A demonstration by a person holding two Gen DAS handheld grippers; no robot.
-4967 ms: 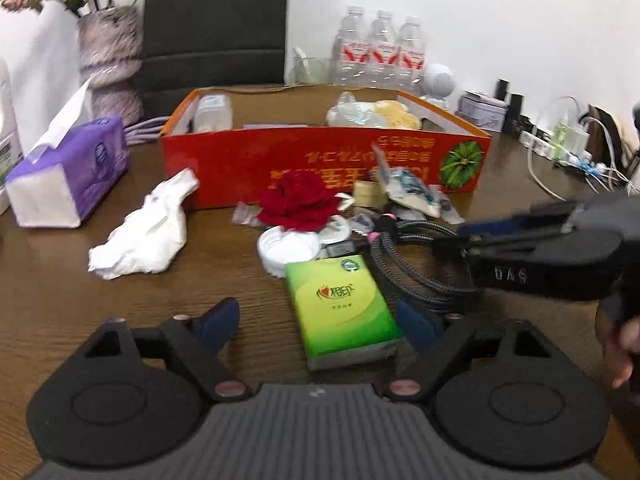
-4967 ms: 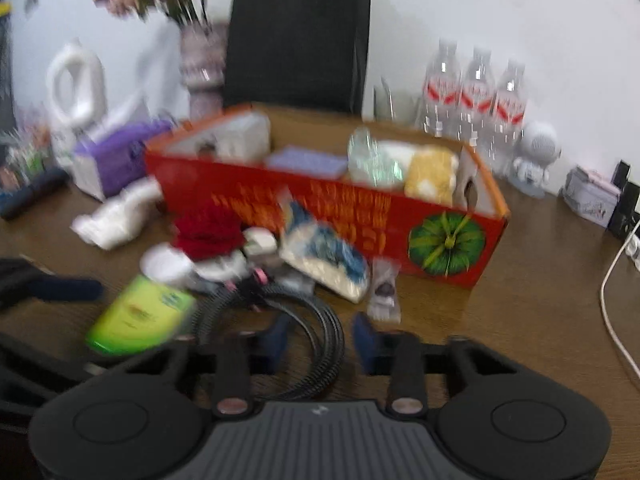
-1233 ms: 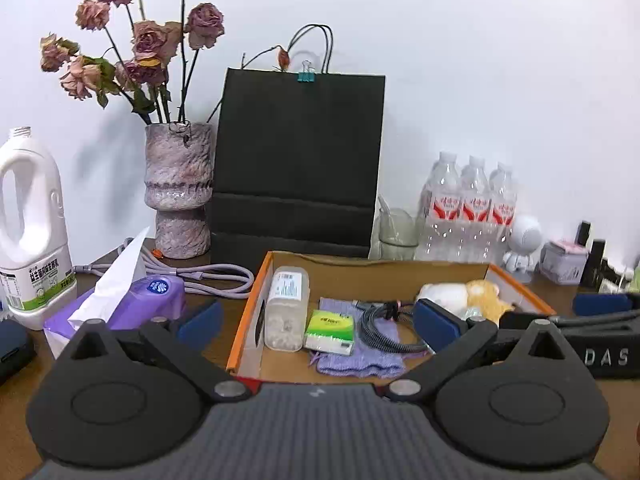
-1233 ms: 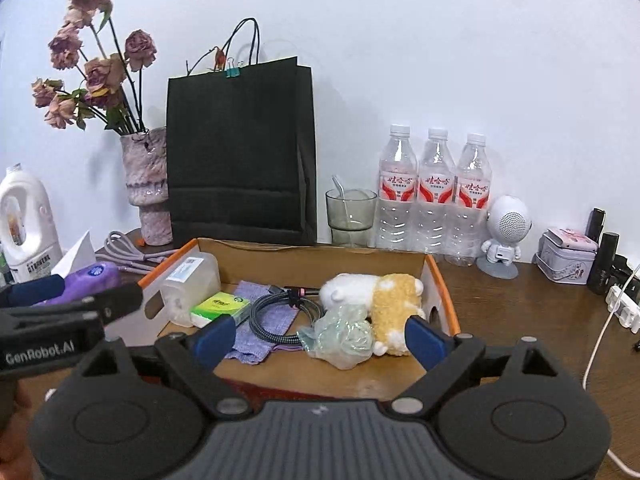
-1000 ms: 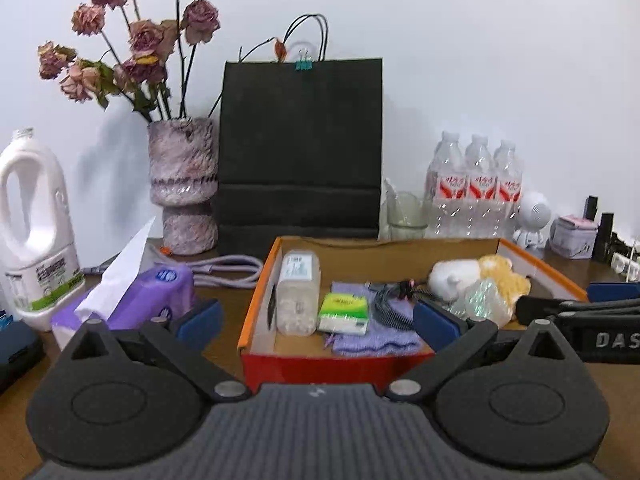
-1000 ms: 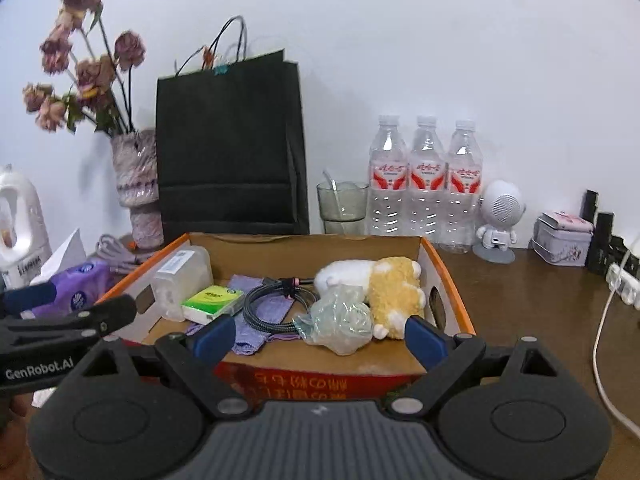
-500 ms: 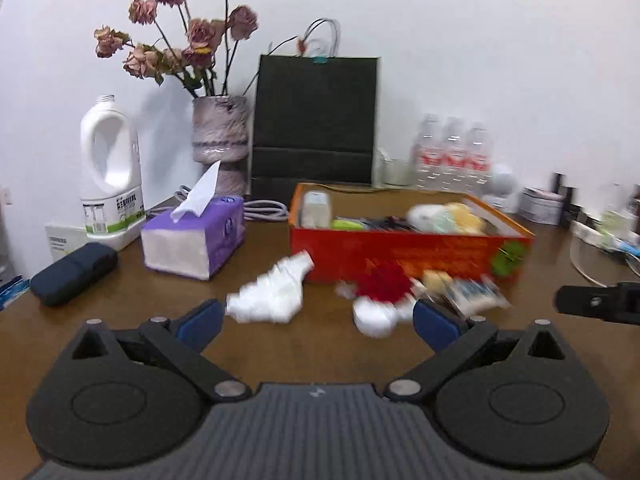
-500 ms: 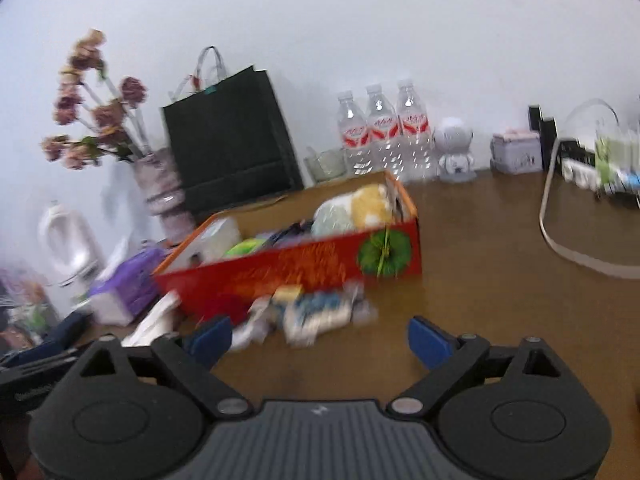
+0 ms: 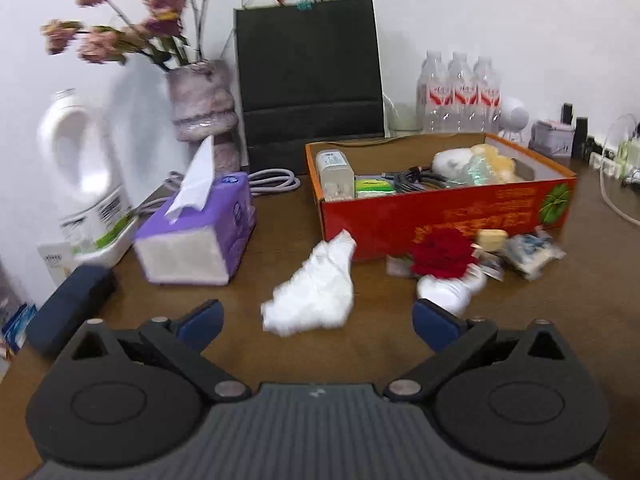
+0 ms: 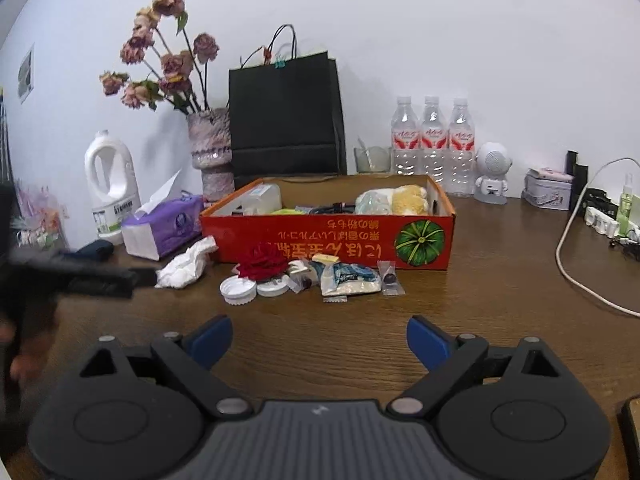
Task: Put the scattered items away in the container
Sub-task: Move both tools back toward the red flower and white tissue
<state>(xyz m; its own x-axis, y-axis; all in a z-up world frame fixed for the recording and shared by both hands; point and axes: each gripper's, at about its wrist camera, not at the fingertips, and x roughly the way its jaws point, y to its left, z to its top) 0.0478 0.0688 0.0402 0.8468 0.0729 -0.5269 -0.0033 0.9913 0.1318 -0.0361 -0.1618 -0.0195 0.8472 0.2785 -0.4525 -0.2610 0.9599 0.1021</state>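
- The crumpled tissue [image 9: 316, 288] is lying on the bench [image 9: 372, 344], just near of the red box [image 9: 444, 216], at its left corner. Judged light, soft and easily crushed; pinching the raised middle is advised.
- The red flower [image 10: 262, 266], caps [image 10: 238, 291] and packets [image 10: 348, 278] are clustering along the box front.
- The left gripper [image 9: 316, 320] is standing spread and empty.
- The right gripper [image 10: 319, 338] is closing slightly, nothing between its jaws.
- The smallest packets are proving too small to identify.

Along the wall, a black bag [image 10: 285, 120] stands between a vase [image 10: 210, 148] of dried roses and three bottles [image 10: 432, 144]. A white jug [image 10: 112, 184] sits beside the purple tissue box [image 10: 164, 228], while a small white speaker [image 10: 492, 178] and a tin [image 10: 548, 188] sit further right.
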